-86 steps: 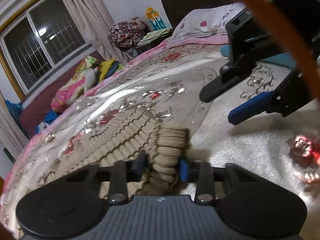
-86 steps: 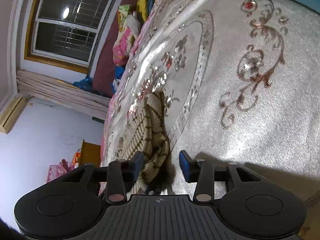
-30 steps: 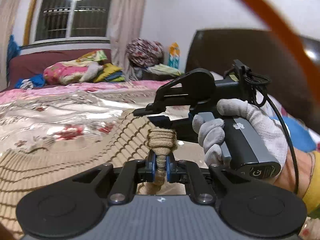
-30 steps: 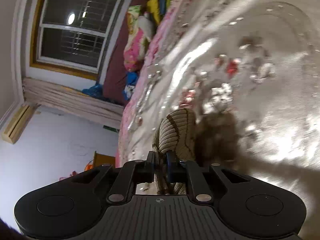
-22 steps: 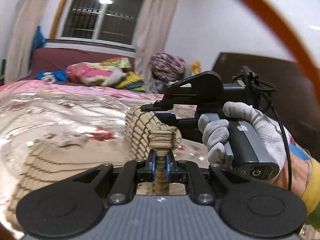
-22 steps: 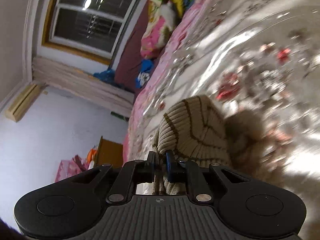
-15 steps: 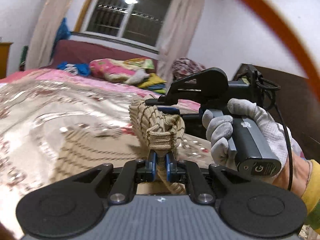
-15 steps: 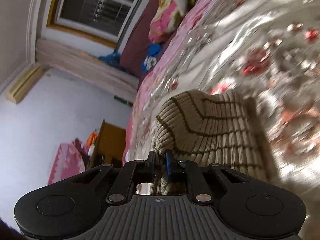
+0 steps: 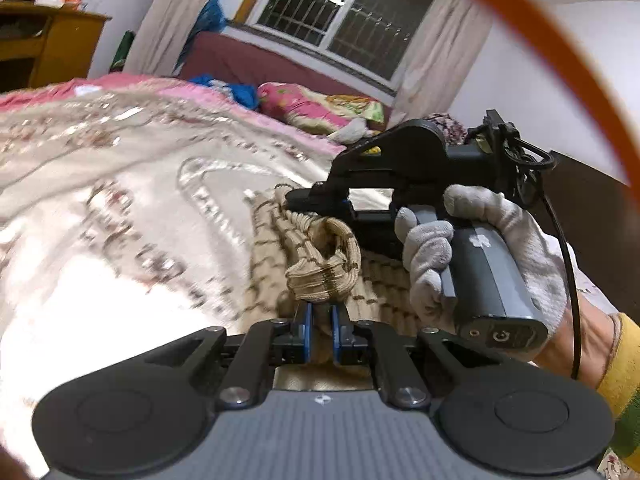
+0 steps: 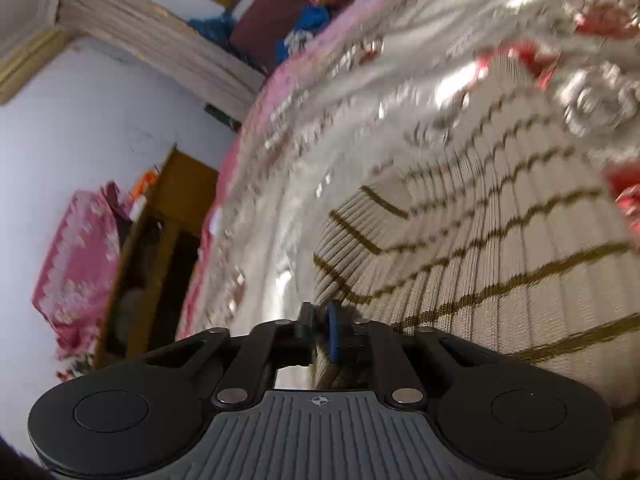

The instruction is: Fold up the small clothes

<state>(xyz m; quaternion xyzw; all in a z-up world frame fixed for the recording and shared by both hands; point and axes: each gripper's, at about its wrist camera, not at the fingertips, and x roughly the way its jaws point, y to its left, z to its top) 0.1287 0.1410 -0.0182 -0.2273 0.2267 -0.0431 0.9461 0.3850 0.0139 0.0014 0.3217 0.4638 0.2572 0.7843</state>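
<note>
A beige ribbed knit garment with thin brown stripes (image 9: 320, 268) lies partly on the shiny floral bedspread (image 9: 120, 200). My left gripper (image 9: 320, 320) is shut on a bunched edge of it and holds that edge lifted above the bed. My right gripper (image 9: 296, 200), held by a white-gloved hand (image 9: 480, 240), is shut on another part of the same edge just beyond. In the right wrist view the garment (image 10: 500, 260) spreads away over the bed from my shut right gripper (image 10: 320, 328).
A window with curtains (image 9: 352, 20) and a maroon couch piled with clothes (image 9: 312, 104) stand beyond the bed. A wooden cabinet (image 9: 48, 48) is at the left, also in the right wrist view (image 10: 160, 240). An orange cable (image 9: 560, 60) arcs overhead.
Both grippers closed on the garment's edge, lifted it off the bed and swung it over toward the cabinet side; more of the garment now lies doubled on the bedspread.
</note>
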